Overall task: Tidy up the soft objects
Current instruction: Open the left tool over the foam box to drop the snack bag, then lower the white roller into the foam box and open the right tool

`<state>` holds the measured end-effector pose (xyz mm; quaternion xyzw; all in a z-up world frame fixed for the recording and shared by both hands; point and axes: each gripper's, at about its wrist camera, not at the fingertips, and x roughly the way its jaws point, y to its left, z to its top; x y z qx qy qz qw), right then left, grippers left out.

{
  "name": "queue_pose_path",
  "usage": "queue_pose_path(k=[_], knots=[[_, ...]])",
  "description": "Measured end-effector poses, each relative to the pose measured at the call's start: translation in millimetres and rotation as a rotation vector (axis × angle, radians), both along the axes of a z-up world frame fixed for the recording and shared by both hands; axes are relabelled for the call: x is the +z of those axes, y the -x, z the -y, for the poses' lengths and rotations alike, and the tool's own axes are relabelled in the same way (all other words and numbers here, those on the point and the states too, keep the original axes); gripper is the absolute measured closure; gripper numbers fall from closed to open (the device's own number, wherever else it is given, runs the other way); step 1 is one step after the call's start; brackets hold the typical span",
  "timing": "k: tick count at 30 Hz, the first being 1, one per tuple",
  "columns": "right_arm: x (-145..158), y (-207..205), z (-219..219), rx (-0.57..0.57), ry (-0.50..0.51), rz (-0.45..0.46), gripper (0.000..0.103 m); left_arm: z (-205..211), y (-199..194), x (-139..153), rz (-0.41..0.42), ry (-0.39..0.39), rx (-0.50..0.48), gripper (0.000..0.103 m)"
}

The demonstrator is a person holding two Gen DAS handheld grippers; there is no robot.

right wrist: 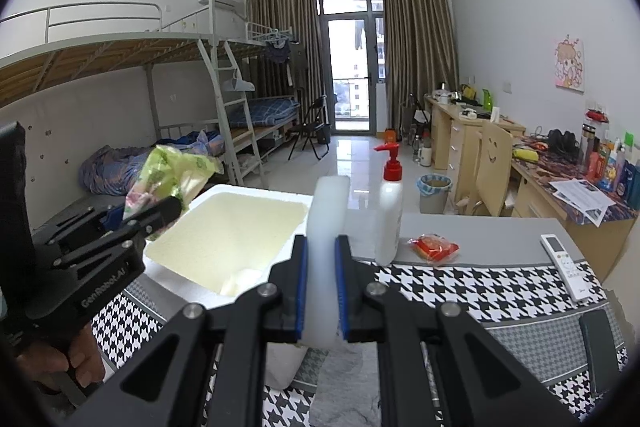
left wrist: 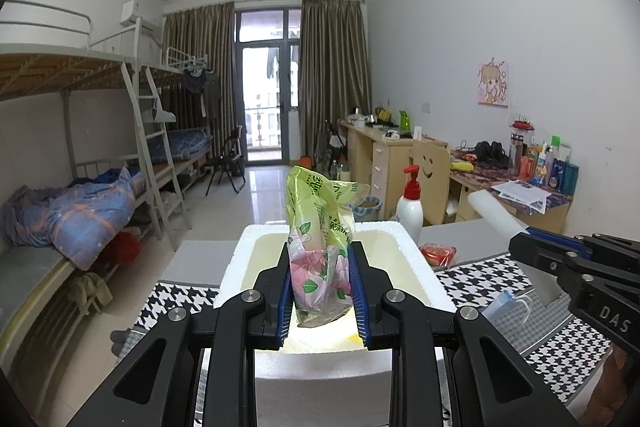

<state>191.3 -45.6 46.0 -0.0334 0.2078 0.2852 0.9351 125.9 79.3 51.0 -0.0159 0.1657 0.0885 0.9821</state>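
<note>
My left gripper (left wrist: 320, 247) is shut on a yellow-green plastic bag (left wrist: 316, 211) with a pink flower print, which stands upright between the blue pads. It hangs over the white foam box (left wrist: 404, 247), whose hollow holds only a small pale scrap. In the right wrist view the same bag (right wrist: 172, 171) and left gripper (right wrist: 168, 211) sit above the foam box's (right wrist: 256, 191) left rim. My right gripper (right wrist: 322, 239) is shut on a white foam block (right wrist: 330, 203), just right of the box. From the left wrist view, that right gripper (left wrist: 520, 239) and foam block (left wrist: 496, 213) appear at the right.
A white pump bottle (right wrist: 390, 219) with a red top stands beside the box, and a red packet (right wrist: 434, 249) lies next to it. A remote control (right wrist: 566, 265) and a blue face mask (left wrist: 500, 303) lie on the houndstooth cloth (right wrist: 480, 291). A hand (right wrist: 60, 359) holds the left gripper's handle.
</note>
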Motion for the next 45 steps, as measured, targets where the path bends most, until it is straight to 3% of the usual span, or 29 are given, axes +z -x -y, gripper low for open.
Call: queue_pose_path(k=[12,18,19,23,31,45], knots=[[0.2,1.4,-2.1,-0.026,0.009,0.006,0.087,-10.0,-17.3,-8.4,-0.052,0.029,-0.017,0.076],[0.9,0.6,-3.6,-0.038,0.010,0.002,0.087,-12.0,-22.3,-12.1,-0.078,0.032,-0.014,0.069],[1.1,0.4,-3.4,-0.038,0.009,0.003,0.087,-12.3,-21.7,-12.0,-0.079,0.030,-0.016,0.066],[2.7,-0.8,-6.1,-0.034,0.012,0.007,0.087,-16.2,-16.9,-11.6,-0.053,0.047,0.000,0.019],[4.1,-1.0,-14.9,-0.019,0.020,0.012,0.087,-20.3,-5.9,-9.2,-0.014,0.033,0.029,0.001],[10.5,0.2,-37.4,0.035,0.024,0.026,0.087,-45.0,26.2,-5.4,0.055,0.029,0.126,0.001]])
